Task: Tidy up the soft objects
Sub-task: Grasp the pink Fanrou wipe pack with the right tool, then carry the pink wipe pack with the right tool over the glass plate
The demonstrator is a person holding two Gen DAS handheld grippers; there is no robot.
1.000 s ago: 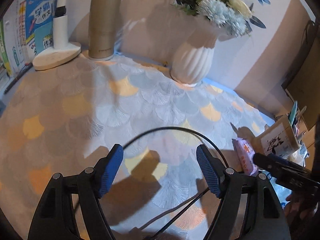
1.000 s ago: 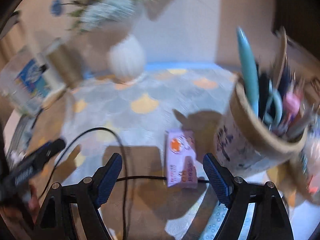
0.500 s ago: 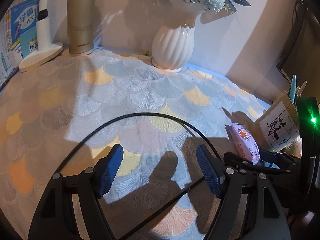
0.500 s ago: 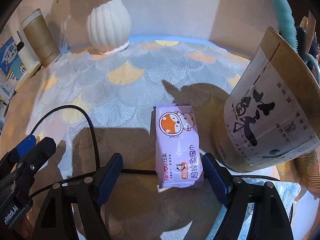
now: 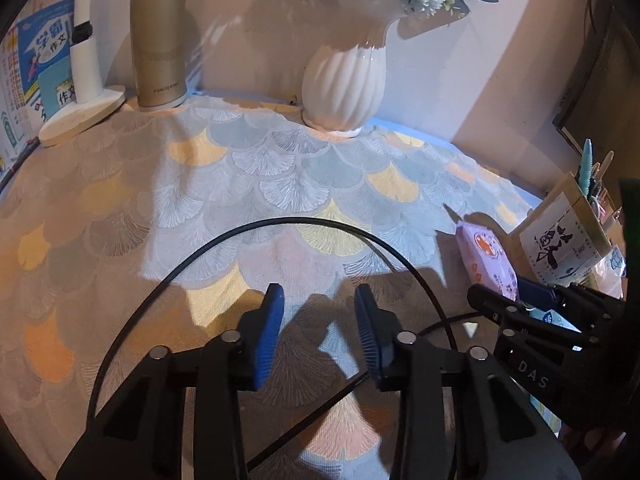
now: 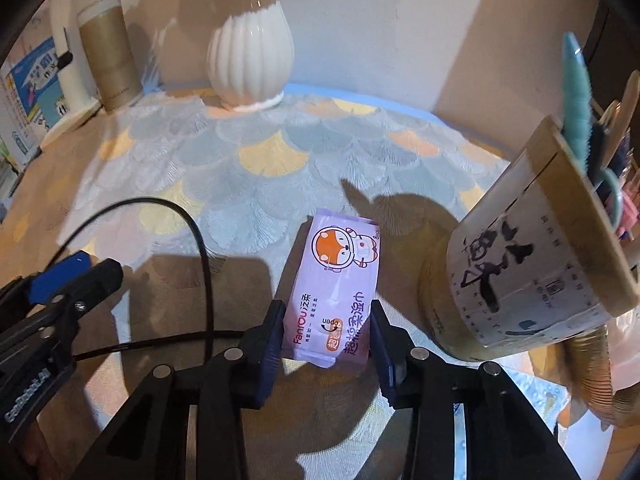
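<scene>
Fan-patterned pastel tablecloth (image 6: pixel 280 148) fills both views. My right gripper (image 6: pixel 326 332) is closing on the soft lilac wet-wipes pack (image 6: pixel 336 280), lower centre, pads touching its sides. My left gripper (image 5: pixel 318 332) is closing on nothing. Grasp step; next I need a firm squeeze, then lift.

Two wrist fisheyes, angled steeply down, close over the tablecloth (image 5: pixel 248 168) (shared: white vase (image 5: pixel 343 84), far edge).
</scene>
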